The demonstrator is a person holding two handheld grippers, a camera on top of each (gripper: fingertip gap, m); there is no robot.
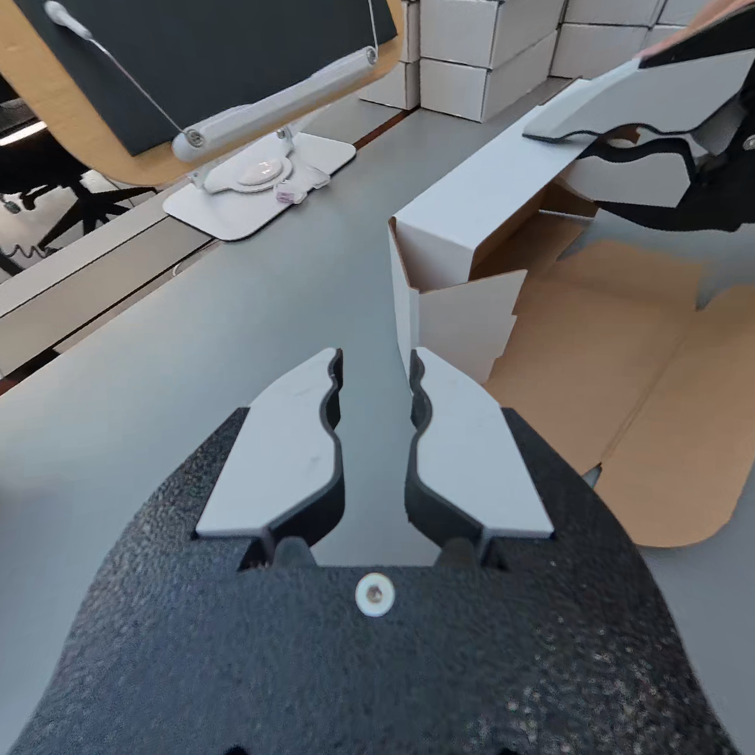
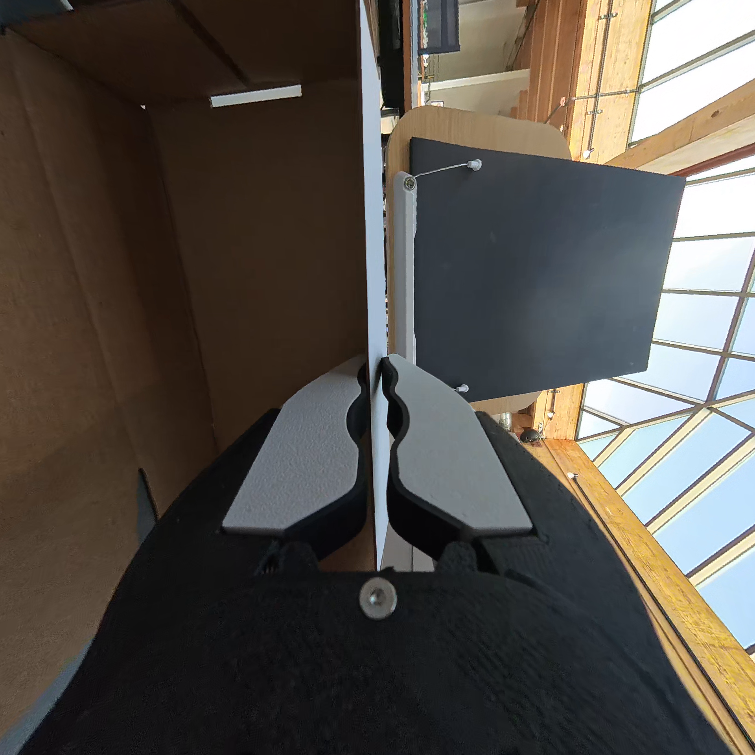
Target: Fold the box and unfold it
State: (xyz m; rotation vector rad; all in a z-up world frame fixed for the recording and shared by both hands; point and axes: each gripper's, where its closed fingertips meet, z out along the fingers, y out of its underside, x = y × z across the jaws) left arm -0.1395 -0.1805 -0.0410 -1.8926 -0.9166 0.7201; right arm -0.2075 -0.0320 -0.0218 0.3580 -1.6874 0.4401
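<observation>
Left wrist view. The left gripper (image 1: pixel 376 359) fills the lower centre of the frame; its two fingers are spread, with bare grey table (image 1: pixel 245 327) between them and nothing held. The box (image 1: pixel 445 241), white outside and brown inside, lies right of centre, partly erected: one long white wall stands up along its left side, a short end flap (image 1: pixel 465 322) leans just beyond the gripper's right fingertip, and the brown base panel (image 1: pixel 613 367) spreads flat toward the right edge. At upper right the right gripper (image 1: pixel 572 143) reaches in from the frame edge and pinches the top edge of the standing wall. A white stand (image 1: pixel 261 179) carrying a black board (image 1: pixel 204 53) occupies the upper left; stacked white boxes (image 1: pixel 482 53) line the top centre.

Right wrist view. The frame is rolled sideways. The right gripper (image 2: pixel 375 365) sits at lower centre, its fingers pressed onto the white wall (image 2: pixel 374 245), which runs as a thin vertical strip up the middle. The box's brown interior (image 2: pixel 163 286) fills the left half. The black board (image 2: pixel 531 265) appears at centre right, with windows (image 2: pixel 702 286) along the right edge.
</observation>
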